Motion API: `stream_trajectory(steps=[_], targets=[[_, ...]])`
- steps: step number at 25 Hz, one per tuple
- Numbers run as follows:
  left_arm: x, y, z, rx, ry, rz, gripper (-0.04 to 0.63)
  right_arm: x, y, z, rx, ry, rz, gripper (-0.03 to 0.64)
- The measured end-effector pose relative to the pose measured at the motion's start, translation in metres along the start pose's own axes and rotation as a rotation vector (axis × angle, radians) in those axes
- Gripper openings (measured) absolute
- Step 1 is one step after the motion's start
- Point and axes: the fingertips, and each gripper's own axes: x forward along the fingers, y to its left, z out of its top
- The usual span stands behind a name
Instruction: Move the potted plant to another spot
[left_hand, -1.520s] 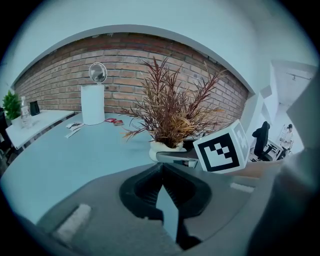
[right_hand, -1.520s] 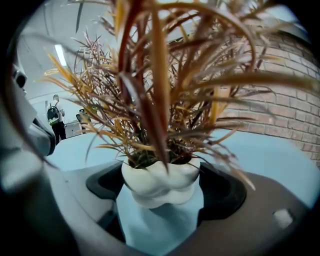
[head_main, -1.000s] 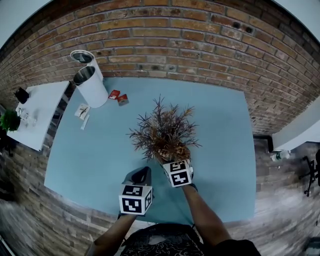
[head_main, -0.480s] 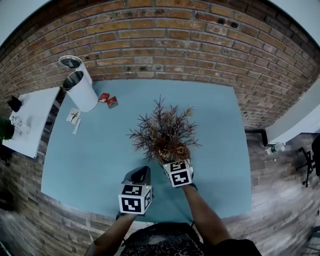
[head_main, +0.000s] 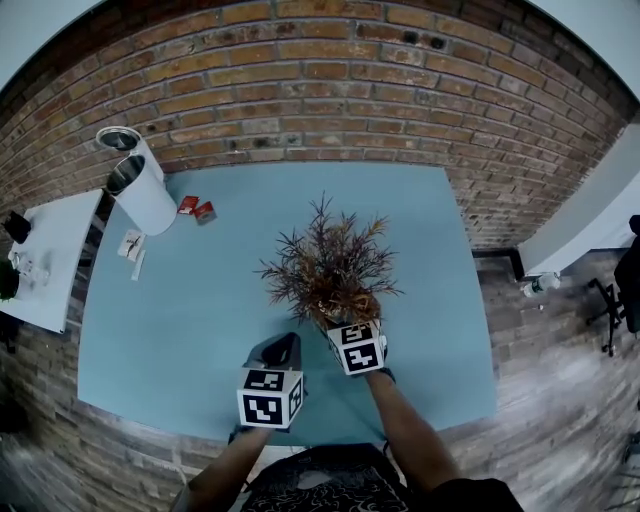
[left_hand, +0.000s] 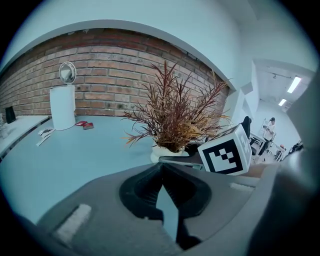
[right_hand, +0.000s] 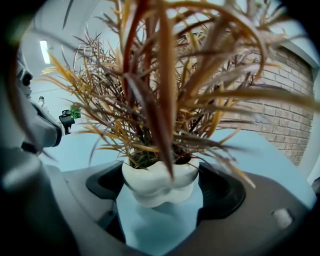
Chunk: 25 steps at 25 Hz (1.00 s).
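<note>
The potted plant, spiky red-brown leaves in a small bumpy white pot, is over the middle of the light blue table, a bit nearer the person than the red brick wall. The right gripper pinches the pot from both sides, low down under the leaves, likely so the leaves do not get squashed. I cannot be sure if the pot sits on the table or is a little off it. The right arm reaches straight forward. The left gripper hovers just beside it, jaws pressed together on nothing, perhaps only waiting. A tall white bin stands well apart by the wall.
</note>
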Motion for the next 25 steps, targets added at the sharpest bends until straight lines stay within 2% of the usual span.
stream_trajectory(steps=[25], targets=[[0.038,-0.062,0.014,0.085,0.020,-0.135,0.000,-0.043,-0.086,-0.023,0.060,0.001,-0.160,0.449]])
